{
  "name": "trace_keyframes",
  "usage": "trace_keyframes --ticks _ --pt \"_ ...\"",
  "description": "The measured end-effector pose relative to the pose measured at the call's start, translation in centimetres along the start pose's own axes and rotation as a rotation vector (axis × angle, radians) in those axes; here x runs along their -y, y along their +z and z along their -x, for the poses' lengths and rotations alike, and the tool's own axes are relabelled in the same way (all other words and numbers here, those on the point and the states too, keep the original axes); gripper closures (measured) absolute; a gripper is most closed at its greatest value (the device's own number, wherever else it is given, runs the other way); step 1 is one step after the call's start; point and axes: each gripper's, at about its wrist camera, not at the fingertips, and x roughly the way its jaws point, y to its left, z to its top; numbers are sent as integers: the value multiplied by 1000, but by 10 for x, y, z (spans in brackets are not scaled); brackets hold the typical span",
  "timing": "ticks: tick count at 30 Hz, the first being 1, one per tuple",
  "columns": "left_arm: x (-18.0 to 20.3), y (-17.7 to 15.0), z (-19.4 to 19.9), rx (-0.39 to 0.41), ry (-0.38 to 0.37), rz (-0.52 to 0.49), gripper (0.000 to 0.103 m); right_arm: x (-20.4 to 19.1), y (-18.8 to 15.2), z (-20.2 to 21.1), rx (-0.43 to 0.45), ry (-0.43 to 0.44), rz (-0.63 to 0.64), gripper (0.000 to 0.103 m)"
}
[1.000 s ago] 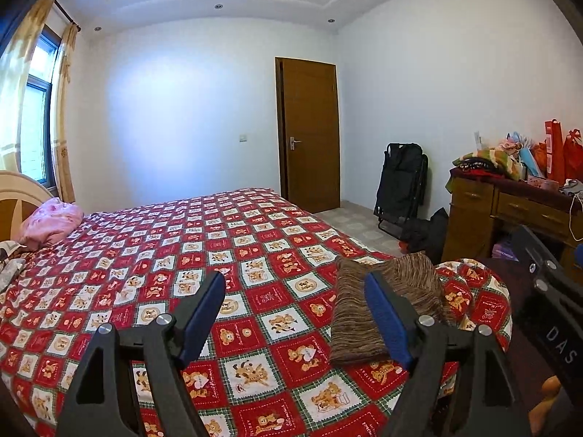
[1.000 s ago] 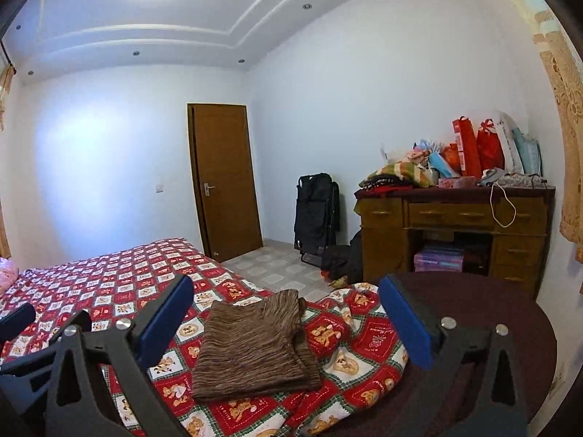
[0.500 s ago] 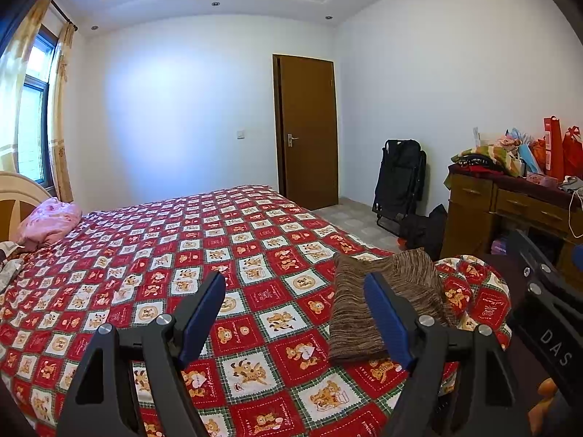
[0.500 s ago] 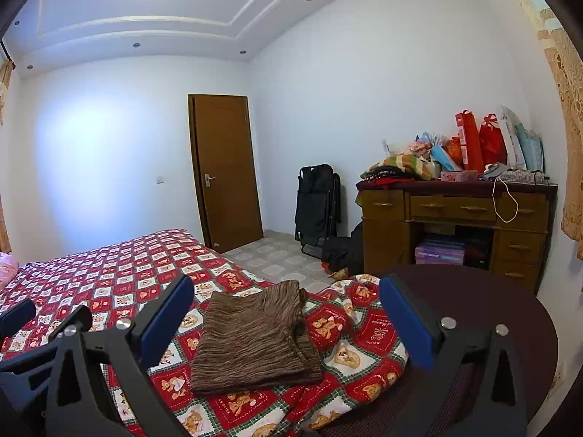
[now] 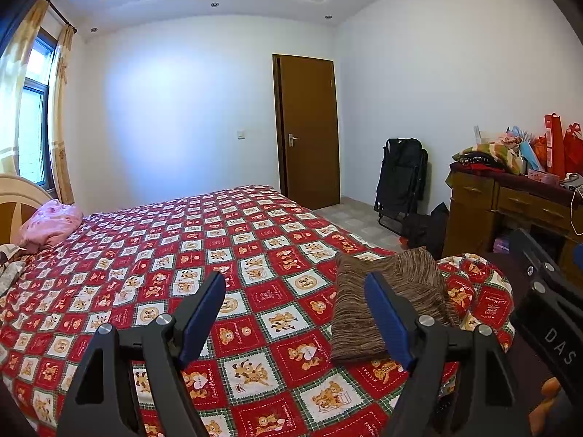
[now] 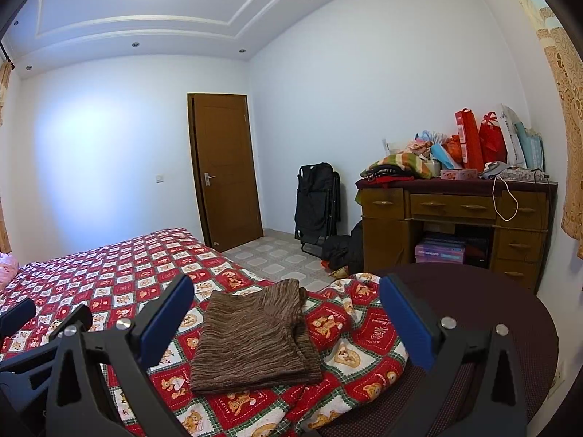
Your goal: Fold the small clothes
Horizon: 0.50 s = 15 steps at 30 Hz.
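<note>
One folded brown garment on the bed corner, both grippers empty

One brown knit garment [image 6: 255, 338] lies folded flat on the near right corner of the bed, resting on the red teddy-bear bedspread [image 5: 153, 276]. I see it as a neat rectangle with a second layer showing along its right edge. In my left wrist view the same piece sits to the right, partly behind the right blue pad.

My left gripper [image 5: 295, 309] hangs above the bedspread with its jaws spread wide and nothing between them; its blue pads [image 5: 204, 313] are apart from the garment, not touching it. My right gripper [image 6: 288, 320] is likewise spread wide and empty, and the garment shows in the gap between its pads, below and beyond them. I can see part of the left gripper's black frame at the lower left of the right wrist view, and part of the right gripper's frame at the right edge of the left wrist view.

Just right of the bed corner stands a dark round table [image 6: 510, 313]; the bedspread's corner bunches up against it. Farther back, a wooden desk [image 6: 452, 218] stands by the right wall, piled with clothes and red gift bags [image 6: 481, 138]. A folded black chair [image 6: 317, 204] leans on the wall beside a closed brown door [image 6: 226, 171]. A pink bundle [image 5: 51, 222] lies at the head of the bed, near the curtained window [image 5: 36, 109].
</note>
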Motion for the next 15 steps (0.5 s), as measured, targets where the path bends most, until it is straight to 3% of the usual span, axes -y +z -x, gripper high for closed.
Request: trace_keyframes --ticks 15 --pt "1 -2 -3 -13 -1 -11 24 0 -3 0 -5 0 -3 0"
